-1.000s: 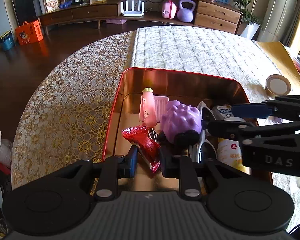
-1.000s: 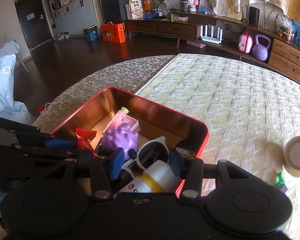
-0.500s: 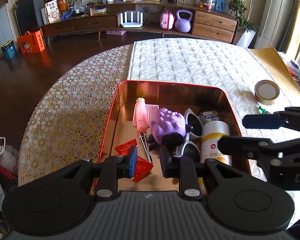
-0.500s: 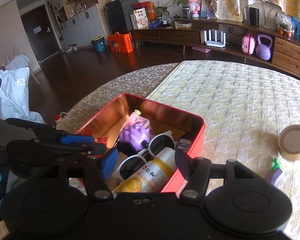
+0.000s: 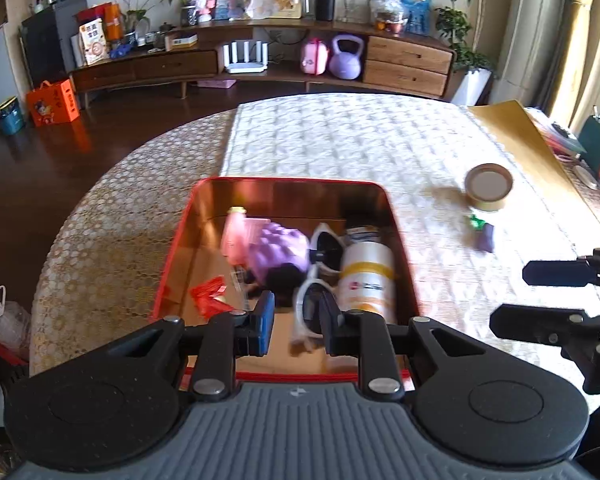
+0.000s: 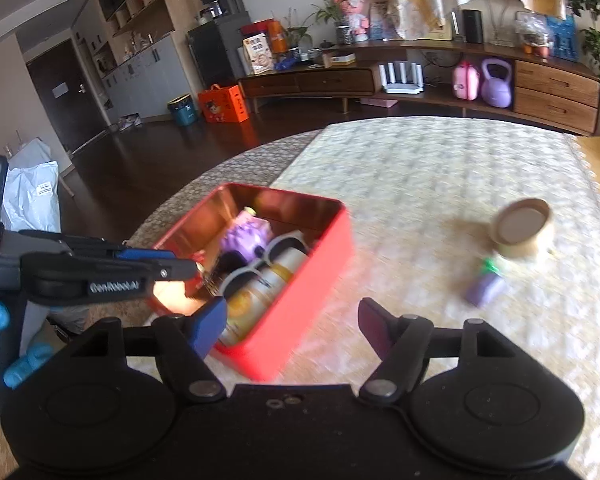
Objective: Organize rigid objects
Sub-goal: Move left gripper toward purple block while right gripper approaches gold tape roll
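Your right gripper (image 6: 290, 322) has just been opening and stands spread, empty; your left gripper (image 5: 294, 320) is narrowly parted, holding nothing. The red tin (image 6: 312, 280) is filled; next, reach far right for the purple piece (image 6: 485, 289) beside the tape roll (image 6: 522, 228).

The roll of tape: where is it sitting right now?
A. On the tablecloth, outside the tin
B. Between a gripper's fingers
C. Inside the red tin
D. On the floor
A: the roll of tape lies on the tablecloth, well apart from the red tin, with no gripper touching it.
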The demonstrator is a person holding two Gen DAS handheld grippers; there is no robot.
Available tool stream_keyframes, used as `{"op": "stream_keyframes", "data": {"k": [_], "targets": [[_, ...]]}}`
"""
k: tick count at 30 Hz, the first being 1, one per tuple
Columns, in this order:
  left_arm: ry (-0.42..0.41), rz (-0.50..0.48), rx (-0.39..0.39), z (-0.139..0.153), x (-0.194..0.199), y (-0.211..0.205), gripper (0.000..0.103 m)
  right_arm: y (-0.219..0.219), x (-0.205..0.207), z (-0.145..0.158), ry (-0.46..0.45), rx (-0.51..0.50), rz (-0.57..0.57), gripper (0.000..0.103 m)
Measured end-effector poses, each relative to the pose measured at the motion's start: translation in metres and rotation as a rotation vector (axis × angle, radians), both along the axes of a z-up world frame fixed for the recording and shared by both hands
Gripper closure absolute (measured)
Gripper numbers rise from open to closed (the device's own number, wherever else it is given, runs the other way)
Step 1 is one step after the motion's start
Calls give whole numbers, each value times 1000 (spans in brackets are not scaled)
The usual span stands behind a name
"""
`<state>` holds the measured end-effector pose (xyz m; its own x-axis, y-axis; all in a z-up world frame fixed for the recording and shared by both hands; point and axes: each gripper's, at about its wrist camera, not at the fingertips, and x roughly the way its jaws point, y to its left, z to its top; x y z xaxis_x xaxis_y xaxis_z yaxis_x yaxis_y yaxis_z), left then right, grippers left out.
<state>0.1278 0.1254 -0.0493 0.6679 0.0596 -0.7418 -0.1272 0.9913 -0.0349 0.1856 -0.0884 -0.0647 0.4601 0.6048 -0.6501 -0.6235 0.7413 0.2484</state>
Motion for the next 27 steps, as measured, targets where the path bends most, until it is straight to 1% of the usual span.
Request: {"op": "stream_keyframes", "data": {"k": [4,6,7,8,10,14,15,17,18,20,23,25,27], "targets": [[-7,-26,-12,3,-2,-19,79,-25,-7,-2,-9,-6,-24,28],[-12,-40,-14,5,-1,-29,74,-36,-8,-3,-9,-5,-42,28],[-17,-47,-14,5,-1,-35,66,-42,-8,-3,-7,-2,-50,28],[-23,-53,-15,6,0,-40,50,-47,-8,-3,-8,0,-57,28],[-45,-63,-20,8,0,-50,36,-58,-8,-3,-16,-2,-74,28],[-49,-91,-42,10,8,-71,35,-77,-2,-2,-23,-1,-103,28],[-50,-97,-48,11,10,-76,34,-82,-1,-1,-27,-1,-112,25],[-53,-107,-46,11,14,-87,27,-92,3,0,-39,3,-131,18],[-57,-114,-43,11,16,-92,25,-97,5,1,-48,2,-141,14],[-63,-129,-39,10,19,-103,21,-105,10,2,-61,-11,-155,13],[-63,-154,-46,8,27,-116,21,-117,22,4,-73,-21,-176,11],[-64,-169,-51,7,33,-124,19,-122,32,5,-86,-31,-191,5],[-64,-182,-61,4,38,-131,18,-127,45,6,-87,-34,-194,4]]}}
